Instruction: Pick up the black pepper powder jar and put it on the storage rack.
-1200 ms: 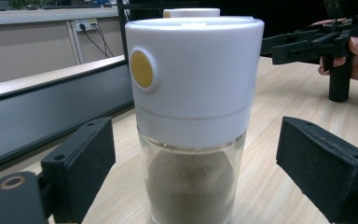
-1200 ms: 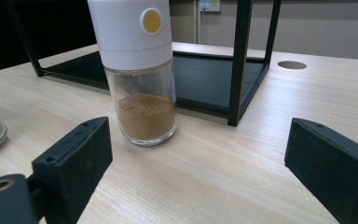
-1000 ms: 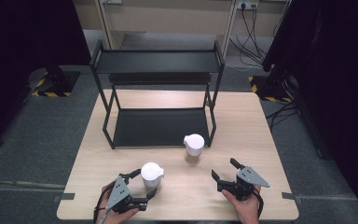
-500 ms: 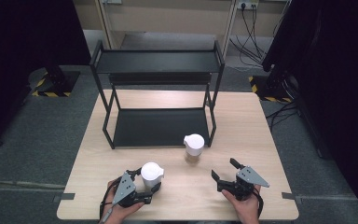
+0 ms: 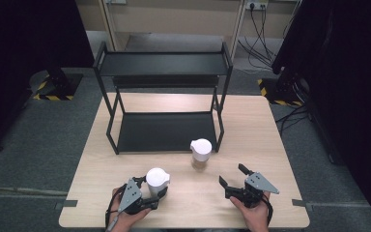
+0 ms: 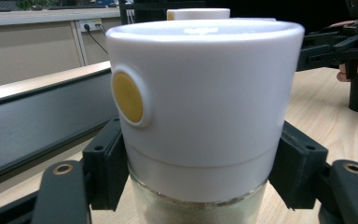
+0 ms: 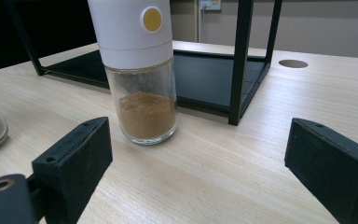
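Two white-capped glass spice jars stand on the wooden table (image 5: 270,125). The nearer jar (image 5: 157,180) holds pale powder, and its cap with a yellow button looms large in the left gripper view (image 6: 200,93). My left gripper (image 5: 155,191) is shut on it, with a black pad (image 6: 105,163) pressed to each side just below the cap. The second jar (image 5: 200,153) holds brown powder (image 7: 147,114) and stands in front of the rack's right leg. My right gripper (image 5: 232,175) is open, its jaws wide apart, a short way in front of and to the right of that jar.
A black two-level metal rack (image 5: 164,130) stands at the back middle of the table, its lower tray (image 7: 205,70) bare. A round cable hole (image 7: 292,63) lies in the tabletop behind the rack's leg. Cables and black stands are on the floor beyond the table.
My left gripper has slid forward around the nearer jar and closed on it. The right gripper and the second jar have not moved.
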`<state>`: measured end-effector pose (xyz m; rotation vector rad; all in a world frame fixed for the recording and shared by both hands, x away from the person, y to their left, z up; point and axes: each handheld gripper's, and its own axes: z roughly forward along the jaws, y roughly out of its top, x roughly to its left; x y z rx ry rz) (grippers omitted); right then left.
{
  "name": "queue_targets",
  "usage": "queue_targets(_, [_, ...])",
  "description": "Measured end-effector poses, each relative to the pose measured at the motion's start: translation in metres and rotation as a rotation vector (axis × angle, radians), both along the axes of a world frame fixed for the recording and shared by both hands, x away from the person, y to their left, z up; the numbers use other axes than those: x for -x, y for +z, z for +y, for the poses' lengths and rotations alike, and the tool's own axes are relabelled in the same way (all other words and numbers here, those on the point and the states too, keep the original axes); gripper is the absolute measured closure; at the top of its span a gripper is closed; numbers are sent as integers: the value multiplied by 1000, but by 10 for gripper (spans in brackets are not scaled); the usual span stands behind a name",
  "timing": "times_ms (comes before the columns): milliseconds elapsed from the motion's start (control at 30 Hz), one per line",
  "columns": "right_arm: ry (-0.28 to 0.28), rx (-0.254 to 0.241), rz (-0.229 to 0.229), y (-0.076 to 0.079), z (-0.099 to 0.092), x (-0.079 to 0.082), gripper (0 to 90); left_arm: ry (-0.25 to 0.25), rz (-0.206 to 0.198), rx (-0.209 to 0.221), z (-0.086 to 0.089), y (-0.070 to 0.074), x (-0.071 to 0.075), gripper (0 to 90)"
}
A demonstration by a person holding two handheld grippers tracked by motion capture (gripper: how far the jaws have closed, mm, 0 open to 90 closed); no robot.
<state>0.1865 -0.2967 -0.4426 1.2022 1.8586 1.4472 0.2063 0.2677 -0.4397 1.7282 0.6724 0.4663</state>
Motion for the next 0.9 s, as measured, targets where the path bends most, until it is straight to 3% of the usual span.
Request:
queue_targets(300, [0, -2, 0, 0, 0, 0, 76, 18, 0, 14, 1, 4, 1, 303])
queue_targets(900, [-4, -8, 1, -1, -1, 0, 76, 89, -40, 40, -6, 34, -8, 303])
